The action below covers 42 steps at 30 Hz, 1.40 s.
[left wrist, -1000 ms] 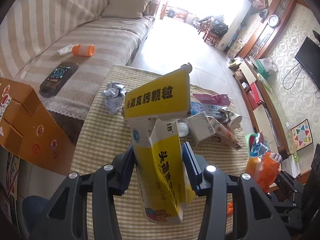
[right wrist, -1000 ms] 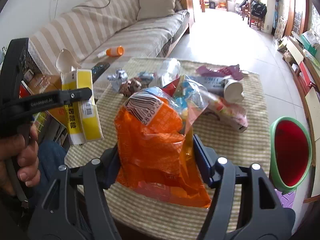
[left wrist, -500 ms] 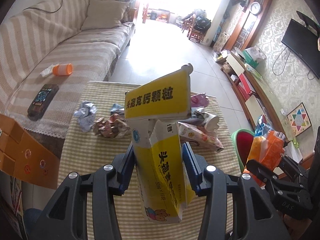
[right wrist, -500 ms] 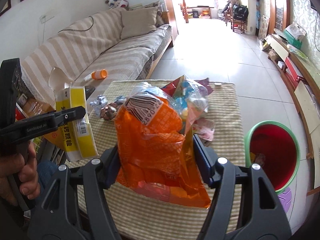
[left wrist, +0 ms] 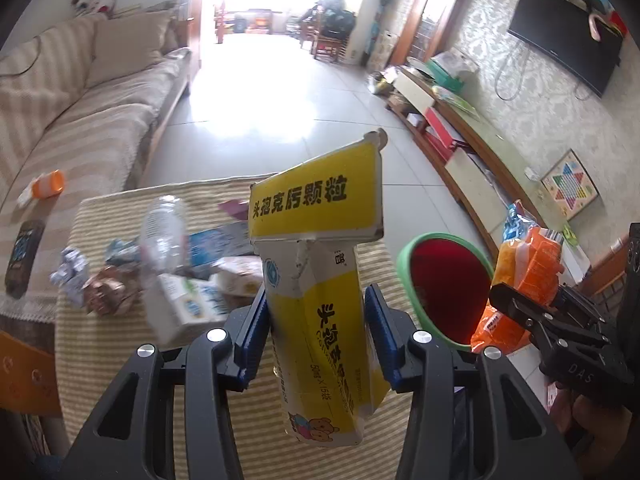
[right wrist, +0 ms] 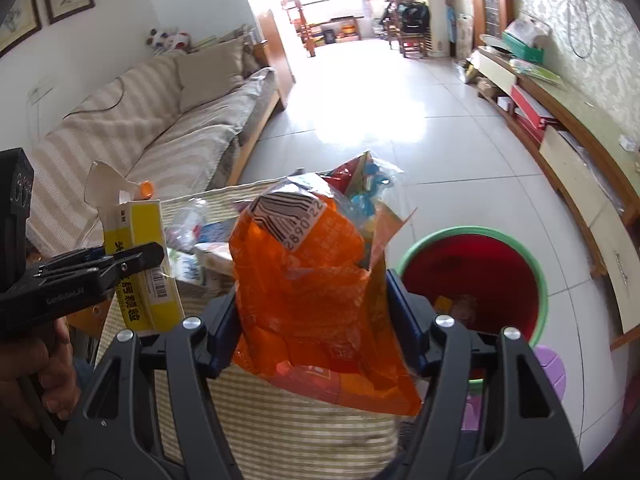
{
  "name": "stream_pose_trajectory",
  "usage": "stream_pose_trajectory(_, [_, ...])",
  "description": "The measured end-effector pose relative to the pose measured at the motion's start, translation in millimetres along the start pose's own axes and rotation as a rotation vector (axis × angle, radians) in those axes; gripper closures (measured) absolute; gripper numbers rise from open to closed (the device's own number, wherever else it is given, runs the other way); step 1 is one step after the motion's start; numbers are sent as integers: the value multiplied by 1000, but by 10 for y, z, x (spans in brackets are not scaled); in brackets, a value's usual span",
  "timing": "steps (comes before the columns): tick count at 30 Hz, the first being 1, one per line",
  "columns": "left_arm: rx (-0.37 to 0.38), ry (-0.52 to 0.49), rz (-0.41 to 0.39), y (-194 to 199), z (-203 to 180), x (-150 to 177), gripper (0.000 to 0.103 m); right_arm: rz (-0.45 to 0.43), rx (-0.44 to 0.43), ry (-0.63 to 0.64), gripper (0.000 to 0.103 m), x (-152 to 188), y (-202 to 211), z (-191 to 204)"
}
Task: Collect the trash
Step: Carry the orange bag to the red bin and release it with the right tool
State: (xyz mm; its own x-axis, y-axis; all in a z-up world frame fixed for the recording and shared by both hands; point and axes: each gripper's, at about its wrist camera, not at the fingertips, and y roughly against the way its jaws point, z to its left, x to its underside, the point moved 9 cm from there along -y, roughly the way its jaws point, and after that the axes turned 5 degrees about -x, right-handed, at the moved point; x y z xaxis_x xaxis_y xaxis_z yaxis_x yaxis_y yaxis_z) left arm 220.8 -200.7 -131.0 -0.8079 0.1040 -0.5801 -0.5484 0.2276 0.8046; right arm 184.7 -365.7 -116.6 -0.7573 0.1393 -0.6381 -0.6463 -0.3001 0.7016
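Note:
My left gripper [left wrist: 316,336] is shut on a yellow and white medicine box [left wrist: 320,312] with its top flap bent open, held above the striped table [left wrist: 120,360]. My right gripper [right wrist: 312,320] is shut on a crumpled orange plastic bag [right wrist: 312,304] with a barcode label. The bin [right wrist: 480,272], red inside with a green rim, stands on the floor right of the table, with a few scraps at its bottom. In the left wrist view the bin [left wrist: 444,288] lies between the box and the right gripper [left wrist: 516,304]. The left gripper [right wrist: 136,260] with the box [right wrist: 144,264] shows at the left of the right wrist view.
More trash lies on the table: a clear bottle [left wrist: 164,232], a white carton [left wrist: 184,304], crumpled foil [left wrist: 72,276] and wrappers. A striped sofa [left wrist: 80,128] with an orange-capped bottle [left wrist: 44,186] and a phone stands left. A low cabinet [right wrist: 580,168] runs along the right wall.
Both grippers have swung to the right with their loads. The bin now sits nearer the middle of both views and the table trash has slid left.

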Motion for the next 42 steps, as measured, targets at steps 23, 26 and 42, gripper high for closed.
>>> stream_pose_trajectory(23, [172,-225,38,-752,-1912,-340,58,-50,140,-212,40,58,264,-1790])
stream_pose_trajectory(26, [177,-232,53,-853,-2018,-327,58,-50,145,-227,40,62,247,-1881])
stream_pose_trajectory(42, [208,-225,91,-1173,-2157,-397,54,-6,150,-271,39,207,1,-2038])
